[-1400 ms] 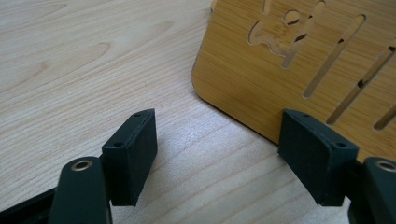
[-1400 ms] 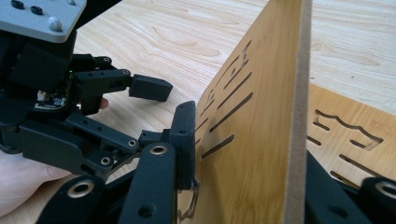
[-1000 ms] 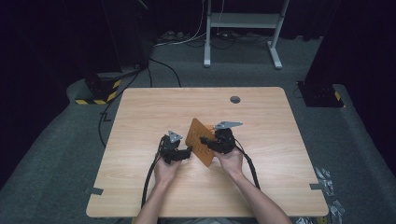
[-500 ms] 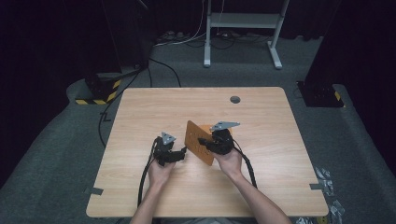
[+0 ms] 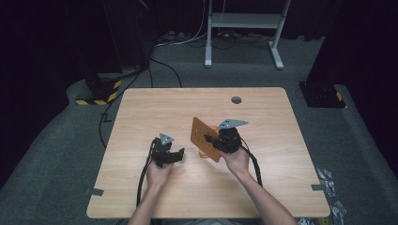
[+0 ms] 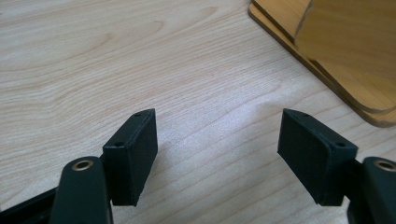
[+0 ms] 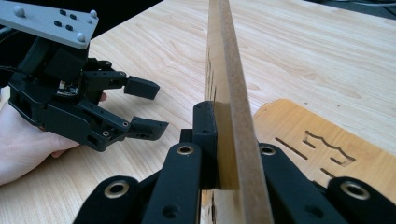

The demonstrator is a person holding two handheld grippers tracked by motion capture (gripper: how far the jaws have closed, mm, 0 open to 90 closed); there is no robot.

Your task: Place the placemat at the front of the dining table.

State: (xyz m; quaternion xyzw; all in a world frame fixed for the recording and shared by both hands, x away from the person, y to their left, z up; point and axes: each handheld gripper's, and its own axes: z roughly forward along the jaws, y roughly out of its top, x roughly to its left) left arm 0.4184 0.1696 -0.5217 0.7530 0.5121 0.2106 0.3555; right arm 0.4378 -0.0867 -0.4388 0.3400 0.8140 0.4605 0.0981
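Right gripper [image 5: 212, 139] clamped on thin wooden board [image 5: 204, 138], held upright on edge near table [image 5: 155, 107] centre. Second wooden board [image 7: 322, 144] flat on tabletop beneath, with cut-out slots; no readable lettering or brand. In left gripper view, stacked board edges [image 6: 327, 79] at far right. Left gripper [image 5: 174, 154] just left of upright board, jaws spread wide, nothing between, low over bare wood. Dark round grommet [image 5: 236, 100] at far side of table.

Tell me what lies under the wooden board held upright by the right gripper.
Under the upright board, another flat wooden panel with cut-out slots lies on the table. Its part beneath the board and right gripper is hidden.
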